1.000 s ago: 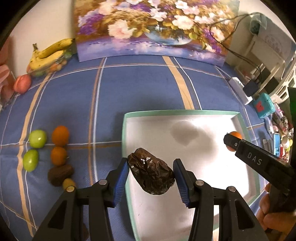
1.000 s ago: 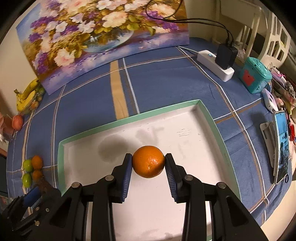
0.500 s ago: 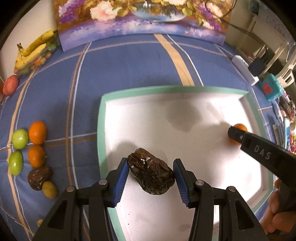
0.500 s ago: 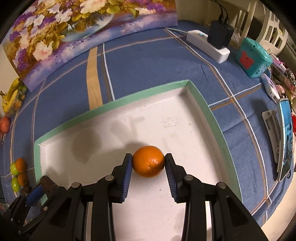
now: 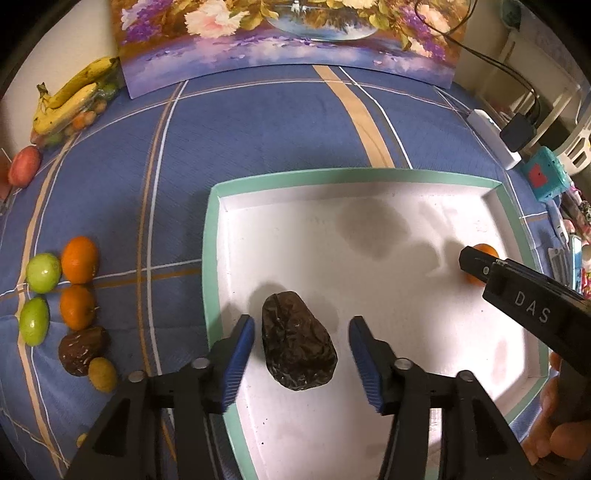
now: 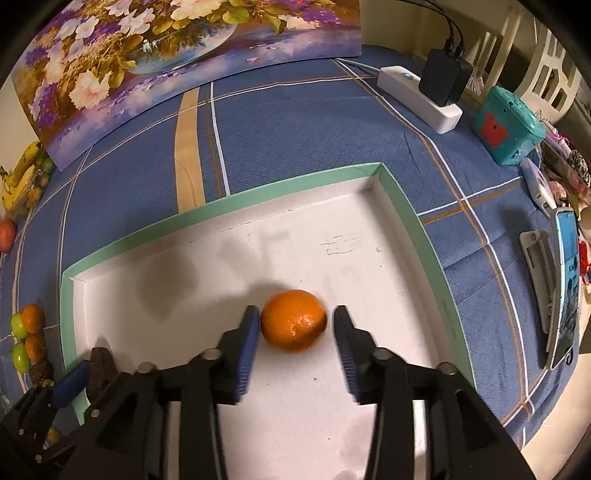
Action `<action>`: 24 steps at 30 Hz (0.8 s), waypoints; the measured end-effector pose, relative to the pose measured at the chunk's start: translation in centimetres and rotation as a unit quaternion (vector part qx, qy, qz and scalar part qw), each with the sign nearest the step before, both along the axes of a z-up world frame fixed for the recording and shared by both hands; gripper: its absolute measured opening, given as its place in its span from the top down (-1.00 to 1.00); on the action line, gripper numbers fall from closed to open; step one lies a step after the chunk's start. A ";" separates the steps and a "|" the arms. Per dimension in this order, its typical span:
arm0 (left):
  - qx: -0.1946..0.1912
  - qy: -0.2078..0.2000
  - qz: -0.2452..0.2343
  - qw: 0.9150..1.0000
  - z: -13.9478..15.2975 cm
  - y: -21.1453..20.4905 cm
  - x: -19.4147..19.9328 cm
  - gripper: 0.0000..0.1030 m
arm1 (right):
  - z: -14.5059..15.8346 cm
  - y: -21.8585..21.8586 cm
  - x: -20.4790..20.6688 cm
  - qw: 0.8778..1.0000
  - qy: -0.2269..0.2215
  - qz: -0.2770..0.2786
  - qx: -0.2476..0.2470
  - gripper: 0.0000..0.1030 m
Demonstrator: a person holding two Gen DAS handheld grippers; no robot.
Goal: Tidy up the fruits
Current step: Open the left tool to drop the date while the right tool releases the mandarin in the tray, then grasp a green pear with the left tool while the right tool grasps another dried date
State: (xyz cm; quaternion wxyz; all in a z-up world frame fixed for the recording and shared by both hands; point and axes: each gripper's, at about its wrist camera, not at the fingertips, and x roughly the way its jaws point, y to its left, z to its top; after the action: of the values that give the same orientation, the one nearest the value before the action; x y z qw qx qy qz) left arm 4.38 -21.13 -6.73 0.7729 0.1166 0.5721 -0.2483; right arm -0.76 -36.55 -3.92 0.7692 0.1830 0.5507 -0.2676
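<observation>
A dark wrinkled fruit (image 5: 297, 341) lies on the floor of the white tray with a mint-green rim (image 5: 332, 173), near its left wall. My left gripper (image 5: 301, 343) straddles it with opening jaws, both blue pads clear of it. An orange (image 6: 293, 321) rests further right on the tray (image 6: 221, 201). My right gripper (image 6: 293, 332) is also opening around it: the right pad stands off and the left pad is just beside the peel. The right gripper's black body (image 5: 517, 295) half hides that orange (image 5: 485, 251) in the left wrist view.
On the blue plaid cloth left of the tray lie two oranges (image 5: 79, 258), two green fruits (image 5: 42, 271), a dark fruit (image 5: 83, 349) and a small yellow one (image 5: 101, 373). Bananas (image 5: 70, 96) and a flower painting (image 5: 288, 33) stand behind. A power strip (image 6: 421, 99), teal box (image 6: 508, 125) and phone (image 6: 565, 288) lie right.
Both grippers sank toward the tray, then their jaws spread. The dark fruit and the orange, gripped before, now sit loose on the tray floor.
</observation>
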 end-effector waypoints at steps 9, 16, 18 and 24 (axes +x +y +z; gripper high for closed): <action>-0.023 0.000 0.020 1.000 2.0 1.7 0.3 -0.54 | 2.1 -0.1 -0.3 1.000 -0.023 -0.004 -0.018 -0.34; -0.033 -0.015 0.052 0.998 3.4 3.2 1.0 -0.76 | 3.6 0.5 -0.6 0.998 -0.044 0.005 -0.039 -0.54; -0.036 -0.016 0.073 0.997 3.6 4.1 1.5 -0.96 | 4.0 0.8 -0.7 0.998 -0.052 0.012 -0.044 -0.55; -0.030 -0.033 0.144 0.989 3.9 7.8 3.2 -1.00 | 4.5 2.1 -0.8 0.996 -0.067 0.028 -0.055 -0.84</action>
State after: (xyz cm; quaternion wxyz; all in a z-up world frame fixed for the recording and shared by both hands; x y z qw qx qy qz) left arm 7.61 -13.28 -2.81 0.8225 0.0177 0.5491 -0.1475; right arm -1.54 -34.50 0.61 0.8202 0.1423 0.4877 -0.2629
